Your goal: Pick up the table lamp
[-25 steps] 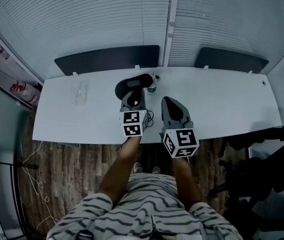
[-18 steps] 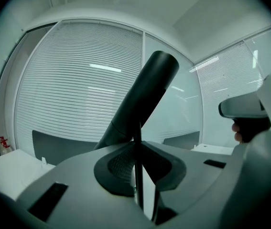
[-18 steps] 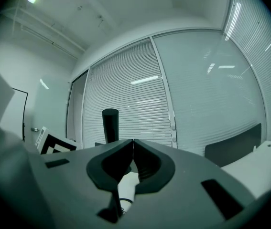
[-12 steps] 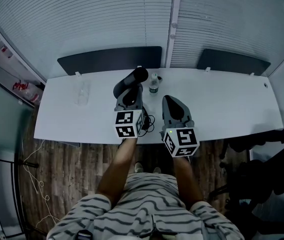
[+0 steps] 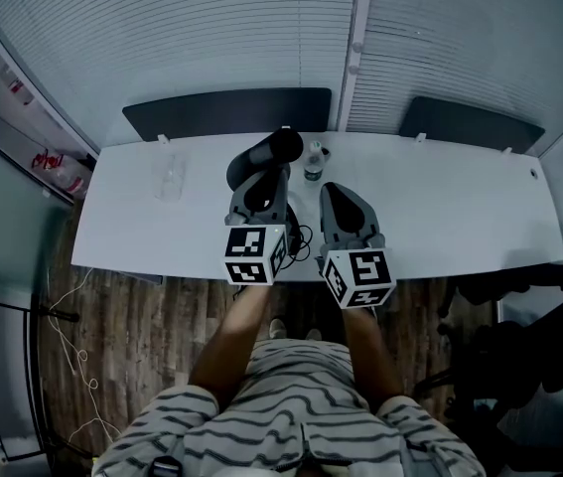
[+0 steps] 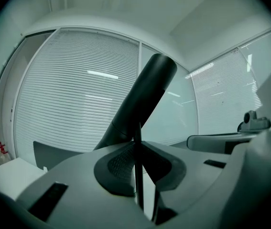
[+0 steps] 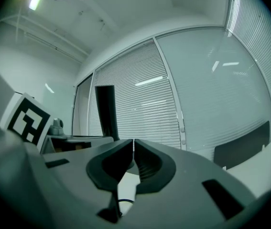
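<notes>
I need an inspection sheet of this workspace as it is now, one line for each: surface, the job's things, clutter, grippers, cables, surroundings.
Surface: long white table in front of the windows.
Job's things: black table lamp with its cylindrical head tilted, held by the left gripper.
Clutter: small bottle beside the lamp head; clear cup towards the table's left end.
Grippers: left gripper shut on a thin dark part of the lamp; right gripper shut, with nothing between its jaws.
Cables: dark cable on the table between the grippers; loose cords on the floor at the left.
Surroundings: slatted blinds, two dark panels behind the table, wooden floor, black chair at the right.
</notes>
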